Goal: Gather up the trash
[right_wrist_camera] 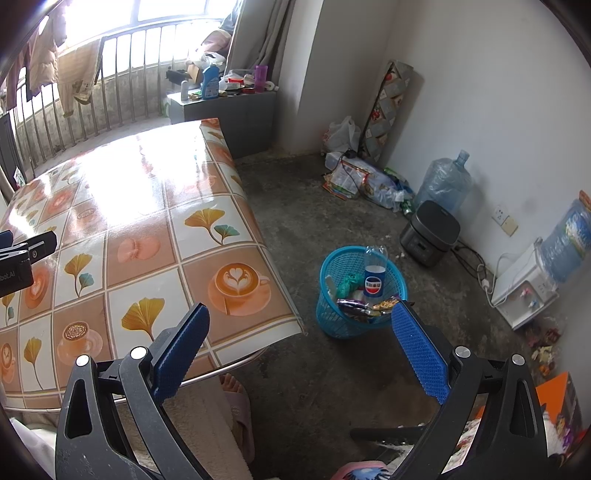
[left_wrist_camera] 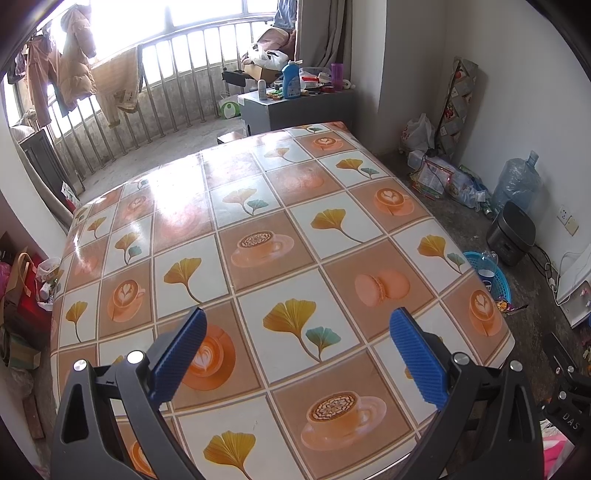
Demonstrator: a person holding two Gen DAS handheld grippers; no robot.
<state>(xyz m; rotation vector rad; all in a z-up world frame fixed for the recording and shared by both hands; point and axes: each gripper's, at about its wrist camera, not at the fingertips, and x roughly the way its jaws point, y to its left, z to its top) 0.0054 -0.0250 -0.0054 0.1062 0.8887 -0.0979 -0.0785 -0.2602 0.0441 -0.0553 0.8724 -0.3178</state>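
Above the table (left_wrist_camera: 295,229), you are holding both grippers, left (left_wrist_camera: 297,319) and right (right_wrist_camera: 301,317), agape and empty, seemingly because the basket (right_wrist_camera: 334,325) is holding the trash.

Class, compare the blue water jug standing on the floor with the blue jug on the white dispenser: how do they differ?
The floor jug stands upright, neck up; the dispenser jug is inverted into the white dispenser. The floor jug is bare; the dispenser jug carries a printed label. Both are translucent blue and stand along the same wall.

Blown-out window (left_wrist_camera: 177,14) daylight, glare on table (left_wrist_camera: 173,199), fisheye-bent dark edges
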